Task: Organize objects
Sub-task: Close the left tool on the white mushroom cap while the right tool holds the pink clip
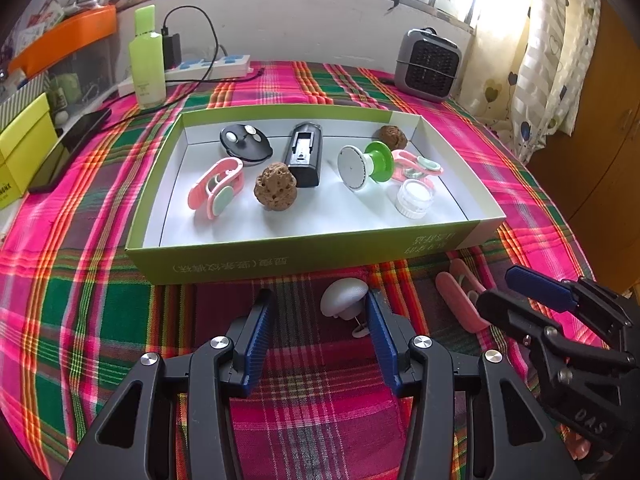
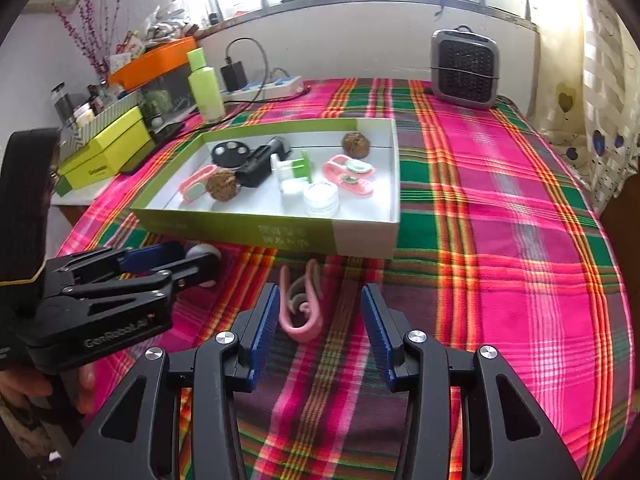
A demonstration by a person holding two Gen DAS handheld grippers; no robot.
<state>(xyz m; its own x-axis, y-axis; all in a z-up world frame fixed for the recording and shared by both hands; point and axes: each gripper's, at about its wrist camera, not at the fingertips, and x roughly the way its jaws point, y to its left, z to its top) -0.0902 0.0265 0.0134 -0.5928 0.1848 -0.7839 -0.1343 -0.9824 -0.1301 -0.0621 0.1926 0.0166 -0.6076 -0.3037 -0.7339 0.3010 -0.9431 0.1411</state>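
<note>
A green-sided box stands on the plaid cloth and holds pink clips, two brown walnuts, a black case, a round black piece, a green-and-white spool and a clear cap. In front of it lie a white mushroom-shaped knob and a pink clip. My left gripper is open, the knob between its fingertips near the right finger. My right gripper is open around the pink clip, which lies nearer its left finger. Each gripper shows in the other's view, the right one and the left one.
A green bottle, a power strip with a charger, and a small grey heater stand at the back. A phone and yellow-green boxes are at the left. The table edge falls away at the right.
</note>
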